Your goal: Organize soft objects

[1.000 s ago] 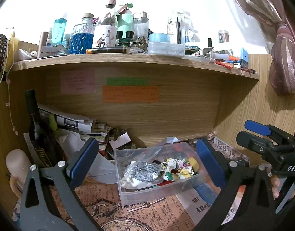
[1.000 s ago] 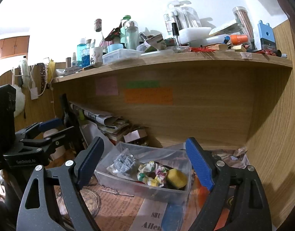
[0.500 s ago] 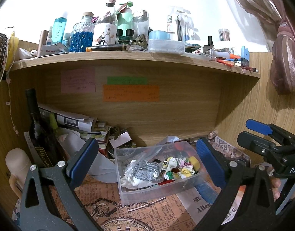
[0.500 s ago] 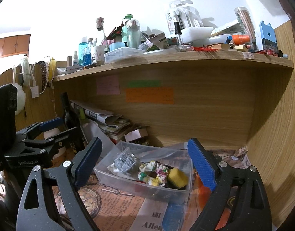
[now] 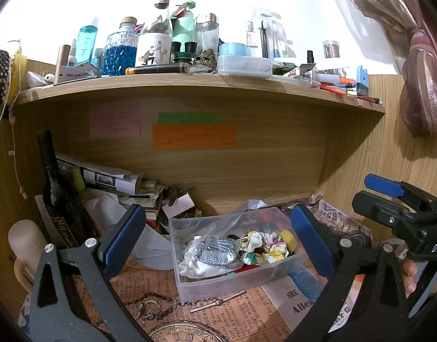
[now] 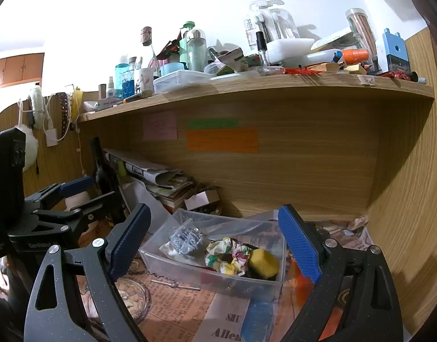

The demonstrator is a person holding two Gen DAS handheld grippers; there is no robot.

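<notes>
A clear plastic box (image 5: 190, 285) (image 6: 190, 269) stands on the desk under a shelf. It holds a silver scouring pad in a bag (image 5: 215, 249) (image 6: 185, 238), a crumpled floral cloth (image 5: 264, 246) (image 6: 228, 256) and a yellow sponge (image 5: 288, 239) (image 6: 264, 259). My left gripper (image 5: 215, 245) is open and empty, raised in front of the box. My right gripper (image 6: 215, 245) is open and empty, also in front of the box. Each gripper shows in the other's view: the right one (image 5: 395, 199), the left one (image 6: 76, 196).
A dark wine bottle (image 5: 58, 193) and rolled papers (image 5: 104, 175) stand at the left. Printed paper (image 5: 218, 313) covers the desk, with a metal key (image 5: 218, 303) on it. The overhead shelf (image 5: 190, 85) is crowded with bottles. A wooden wall (image 6: 404, 199) closes the right side.
Both grippers have risen and drawn back slightly; the box sits a little lower in both views. Nothing was gripped or released.
</notes>
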